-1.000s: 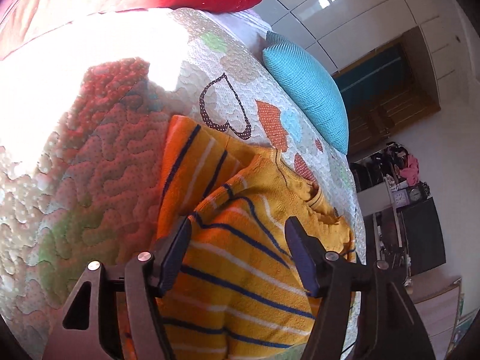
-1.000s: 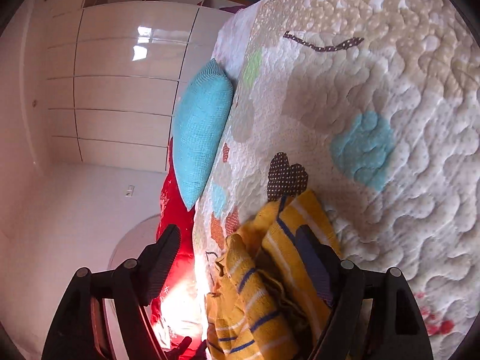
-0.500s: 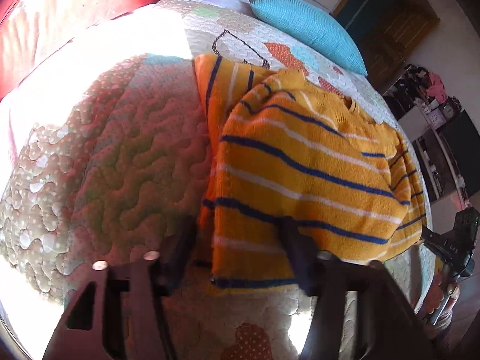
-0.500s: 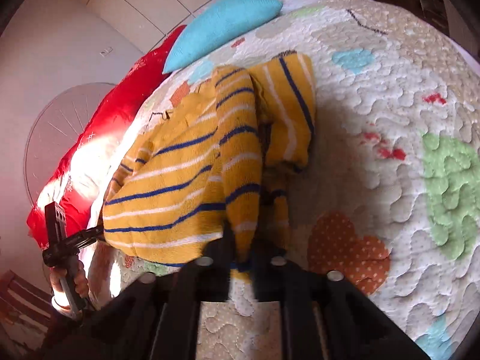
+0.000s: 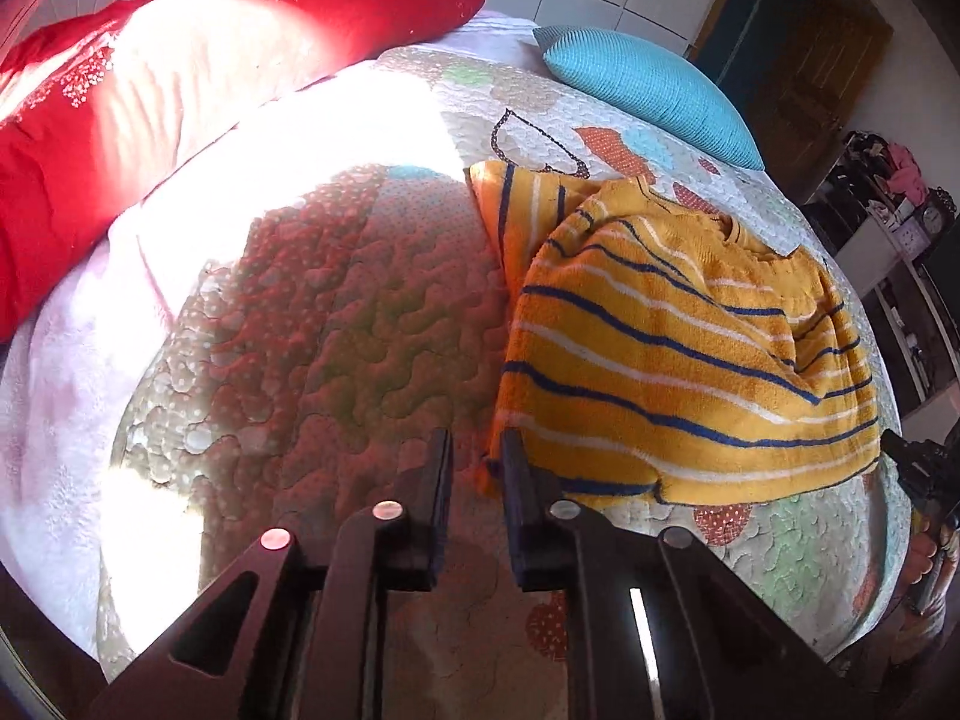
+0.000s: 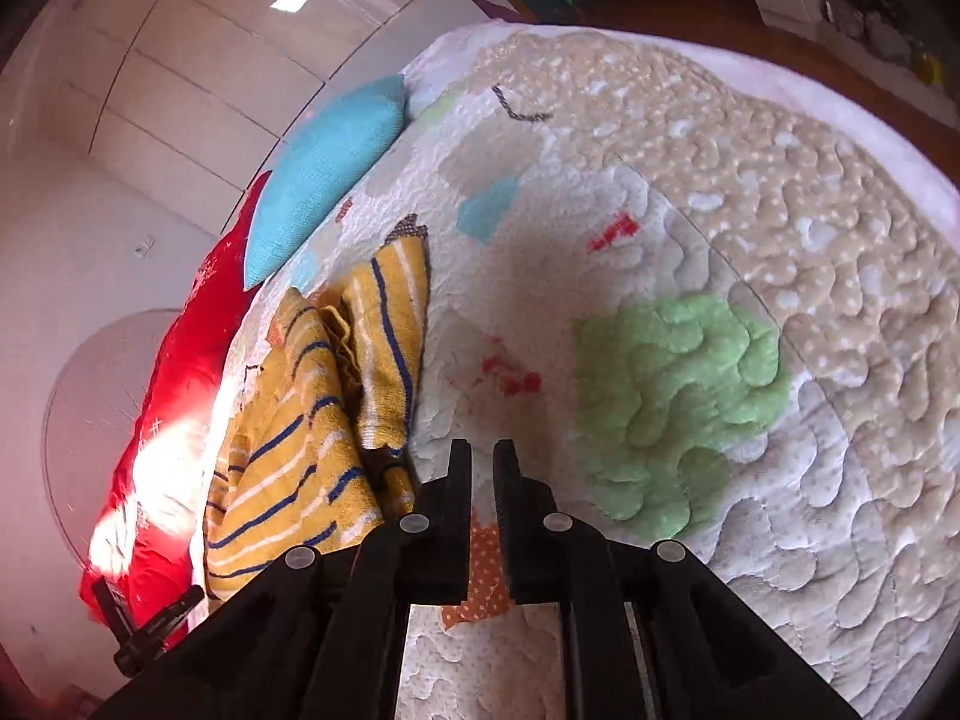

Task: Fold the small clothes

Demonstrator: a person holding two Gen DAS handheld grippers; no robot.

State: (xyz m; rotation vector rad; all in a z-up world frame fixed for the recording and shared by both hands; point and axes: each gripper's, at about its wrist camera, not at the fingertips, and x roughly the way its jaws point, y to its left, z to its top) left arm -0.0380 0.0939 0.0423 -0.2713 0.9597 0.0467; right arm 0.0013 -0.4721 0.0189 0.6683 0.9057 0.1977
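In the left wrist view, the fuzzy yellow knitted sweater with thin blue and white stripes (image 5: pixel 678 348) lay folded over on the bumpy quilted bed cover with patches of colour (image 5: pixel 336 324). The black left gripper (image 5: pixel 474 450) sat just beside the sweater's near left corner. Its jaws were close together with a narrow gap, and nothing was between them. A long shiny red pillow (image 5: pixel 180 60) lay along the far left side, bright with sun. A ribbed light blue pillow (image 5: pixel 648 84) lay behind the sweater, near a dark wooden door (image 5: pixel 804 60).

In the right wrist view, the sweater (image 6: pixel 312 414) lay bunched at the left. The black right gripper (image 6: pixel 482 456) hung over bare quilt (image 6: pixel 780 252) just right of it, jaws nearly together and holding nothing. A soft green patch (image 6: pixel 672 396) lay to the right. Glossy white wall panels (image 6: pixel 210 48) stood behind the blue pillow (image 6: pixel 324 174).
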